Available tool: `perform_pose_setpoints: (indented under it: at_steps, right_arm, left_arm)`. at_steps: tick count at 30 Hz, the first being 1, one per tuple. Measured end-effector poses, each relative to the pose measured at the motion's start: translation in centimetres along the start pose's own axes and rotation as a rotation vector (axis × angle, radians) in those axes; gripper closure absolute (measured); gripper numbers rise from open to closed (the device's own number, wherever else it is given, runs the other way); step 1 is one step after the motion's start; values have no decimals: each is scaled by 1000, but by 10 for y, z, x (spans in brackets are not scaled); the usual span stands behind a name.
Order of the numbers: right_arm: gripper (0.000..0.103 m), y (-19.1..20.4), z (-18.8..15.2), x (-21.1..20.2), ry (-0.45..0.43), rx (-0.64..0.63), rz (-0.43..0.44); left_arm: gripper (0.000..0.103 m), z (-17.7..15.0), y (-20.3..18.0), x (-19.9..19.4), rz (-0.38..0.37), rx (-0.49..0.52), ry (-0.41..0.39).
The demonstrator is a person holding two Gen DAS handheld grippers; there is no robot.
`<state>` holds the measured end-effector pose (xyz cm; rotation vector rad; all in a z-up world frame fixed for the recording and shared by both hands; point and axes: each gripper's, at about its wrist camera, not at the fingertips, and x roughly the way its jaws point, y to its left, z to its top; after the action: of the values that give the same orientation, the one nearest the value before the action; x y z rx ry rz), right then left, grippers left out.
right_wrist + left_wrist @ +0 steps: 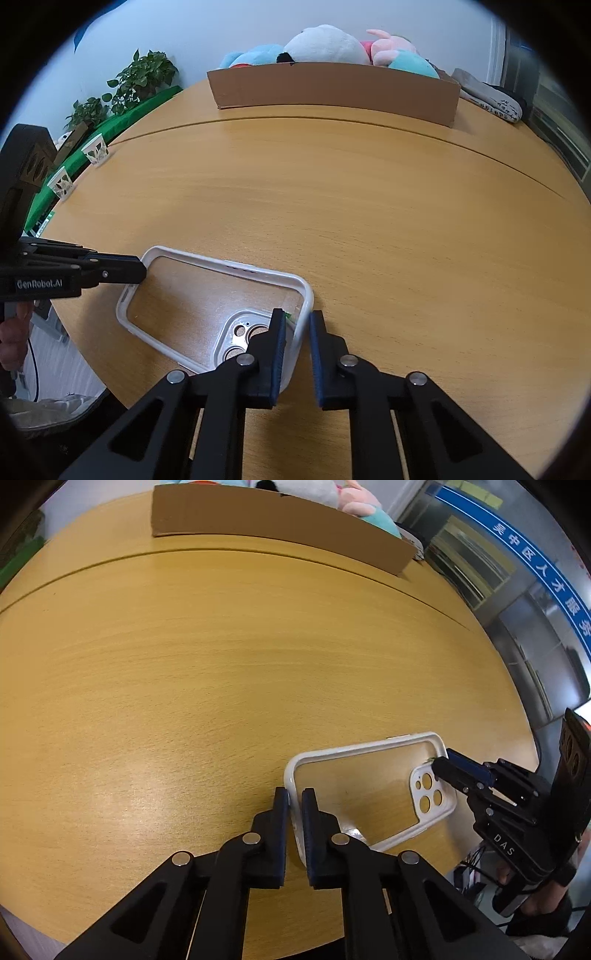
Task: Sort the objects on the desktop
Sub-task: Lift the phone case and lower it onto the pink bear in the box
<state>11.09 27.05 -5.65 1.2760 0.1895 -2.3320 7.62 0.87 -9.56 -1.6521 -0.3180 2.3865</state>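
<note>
**Both tongs pinch one phone case at opposite ends**

A clear phone case (369,794) with a white rim lies flat on the wooden table (221,664), open side up, in the lower right of the left wrist view and the lower left-centre of the right wrist view (210,295). It sits near the table's edge, well apart from the cardboard box (332,88) at the top of the frame, which holds plush toys (325,46). As a judgement, the box looks like the place sorted things go, so the case is probably being gripped in order to carry it there.

The two-ended hold makes sense for a thin, floppy shell lying flat: only the raised rim offers anything to bite on, and a grip on each short end would keep it from sagging or twisting on the lift.

The left gripper (294,805) is nearly pressed together, its blue pads straddling the white rim at the plain end of the case, one pad outside the wall and one inside. In the right wrist view it enters from the left edge (142,271), tips at that same end.

The right gripper (297,325) is drawn in just as narrowly around the rim at the end with the camera cut-out, again one pad on each side of the wall. From the left wrist view it reaches in from the right (441,762) to that corner.

The case itself rests on the table; no lift shows.
</note>
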Motion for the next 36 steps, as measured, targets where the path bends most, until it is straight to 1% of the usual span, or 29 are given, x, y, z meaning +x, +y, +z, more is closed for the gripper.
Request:
perform_pose_setpoints:
  at_steps: [5, 8, 12, 15, 18, 21, 24, 27, 29, 31, 33, 34, 36]
  right_arm:
    - [94, 5, 12, -9, -47, -18, 1]
    - [96, 7, 33, -21, -106, -44, -14]
    - [96, 7, 70, -37, -200, -86, -39]
    - [96, 4, 112, -46, -284, -131, -58]
    - [96, 0, 165, -55, -365, -173, -80]
    - [96, -11, 229, -61, -448, -207, -96]
    - [96, -29, 300, -59, -502, -231, -117]
    - [96, -58, 370, -49, -527, -225, -133]
    - [96, -85, 416, -33, -521, -202, -136]
    - [96, -110, 459, -7, -488, -173, -138]
    - [96, -131, 486, 24, -443, -152, -141]
    - [96, -138, 499, 45, -409, -140, -142]
    - [96, -153, 512, 88, -323, -100, -127]
  left_arm:
    - [98, 8, 3, -8, -3, -14, -26]
    - [99, 28, 1, -25, -3, 0, -86]
    - [99, 73, -3, -59, 11, 43, -211]
    - [99, 113, -4, -83, 20, 74, -300]
    - [99, 171, -2, -107, 25, 116, -392]
    - [99, 243, -2, -124, 35, 155, -460]
    - [99, 306, -11, -131, 49, 183, -503]
    - [99, 383, -12, -124, 34, 198, -518]
    - [99, 425, -13, -115, 28, 196, -511]
    - [99, 472, -10, -90, 24, 180, -470]
    - [99, 506, -3, -62, 20, 160, -426]
    - [99, 523, 3, -42, 24, 147, -397]
    - [99, 552, 15, -3, 23, 115, -340]
